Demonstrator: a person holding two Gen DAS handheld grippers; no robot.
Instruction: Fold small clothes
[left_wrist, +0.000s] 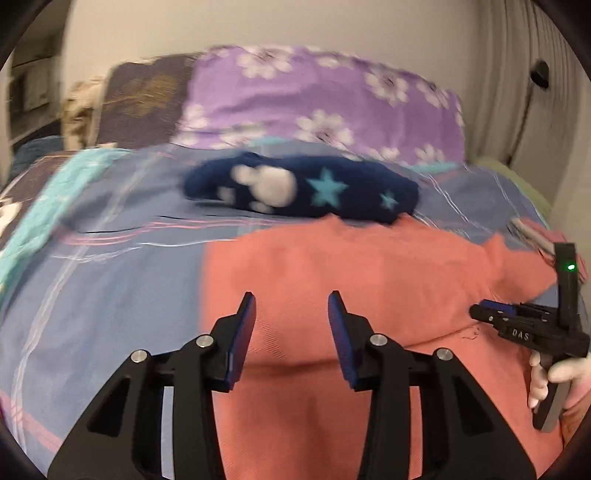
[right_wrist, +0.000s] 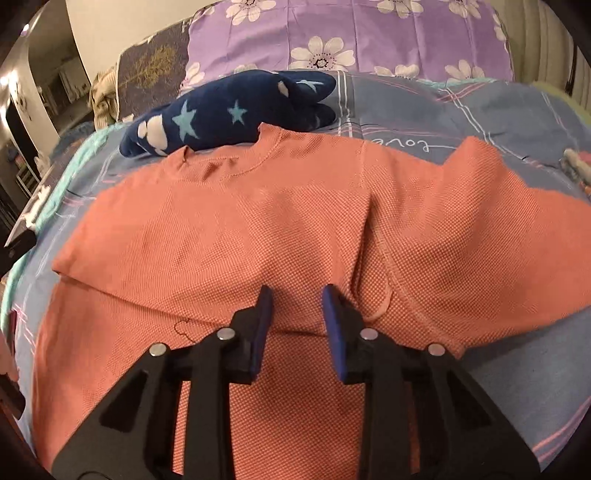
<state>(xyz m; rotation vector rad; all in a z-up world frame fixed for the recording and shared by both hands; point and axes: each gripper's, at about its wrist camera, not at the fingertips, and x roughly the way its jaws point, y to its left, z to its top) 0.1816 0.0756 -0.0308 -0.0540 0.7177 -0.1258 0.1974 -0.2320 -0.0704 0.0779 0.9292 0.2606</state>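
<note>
A salmon-orange shirt (right_wrist: 229, 236) lies spread on the bed and fills the middle and lower part of the right wrist view. Its round neckline sits near the upper middle of that frame, and one short sleeve reaches toward the right edge. A long fold runs down the cloth from the upper middle to the lower middle. In the left wrist view the same shirt covers the lower right half of the frame.

The right gripper (right_wrist: 297, 293) is at the bottom centre of its view, just above the shirt, with its two blue pads apart and nothing between them. The left gripper (left_wrist: 291, 299) is at the bottom centre of its own view, also over the shirt, and its pads stand wide apart and hold nothing. This view is blurred.

At the right edge of the left wrist view the right gripper is seen from the side, low over the shirt, with a small green light on its body.

Behind the shirt, in the upper left of the right wrist view, lies a dark blue garment with stars (right_wrist: 229, 114), touching the neckline. The bedsheet (right_wrist: 424, 110) is blue with thin stripes. A purple pillow with white flowers (right_wrist: 351, 37) fills the top.
</note>
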